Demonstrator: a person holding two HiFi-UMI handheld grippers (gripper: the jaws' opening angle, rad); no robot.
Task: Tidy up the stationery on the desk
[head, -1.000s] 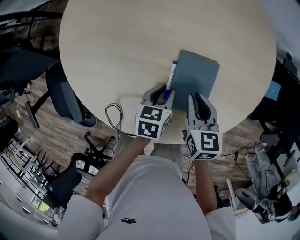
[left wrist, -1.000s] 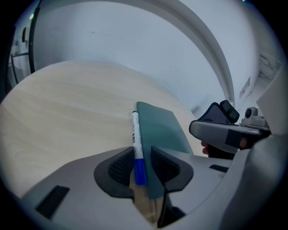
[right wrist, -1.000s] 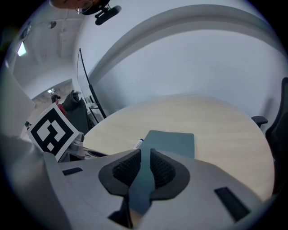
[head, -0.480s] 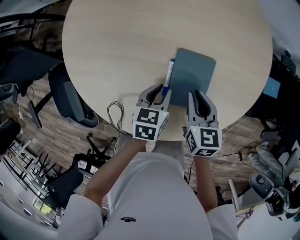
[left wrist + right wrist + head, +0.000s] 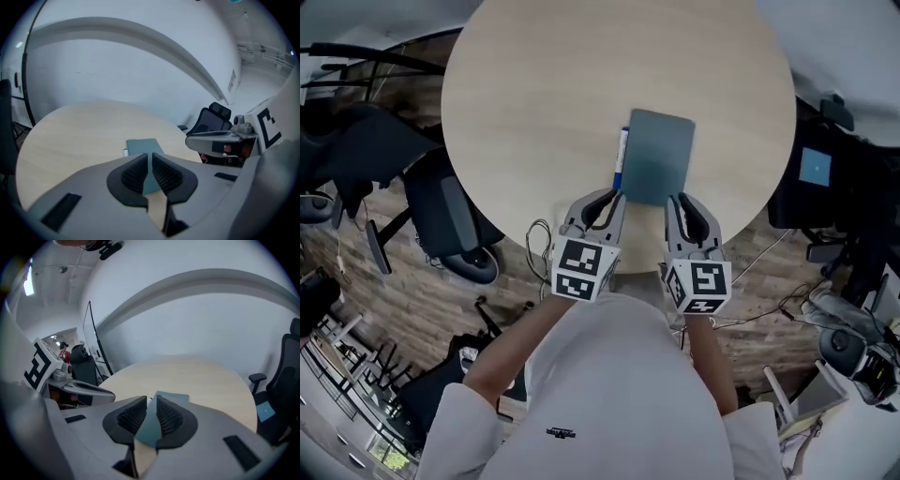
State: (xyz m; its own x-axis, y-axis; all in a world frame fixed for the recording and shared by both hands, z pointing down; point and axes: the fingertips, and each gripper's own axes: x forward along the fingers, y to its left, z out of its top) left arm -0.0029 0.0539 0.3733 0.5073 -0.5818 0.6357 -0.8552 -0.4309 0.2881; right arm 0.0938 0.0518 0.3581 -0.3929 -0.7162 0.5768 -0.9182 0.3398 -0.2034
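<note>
Left hand-held gripper [image 5: 609,197] just closed, empty, right hand-held gripper [image 5: 682,202] slightly open, empty, both tilted down

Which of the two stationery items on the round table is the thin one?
The white-and-blue pen, lying flat beside the left edge of the blue-grey notebook in the head view; the notebook is a broad rectangle.

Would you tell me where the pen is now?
In the head view the pen lies on the table along the left edge of the teal notebook.
</note>
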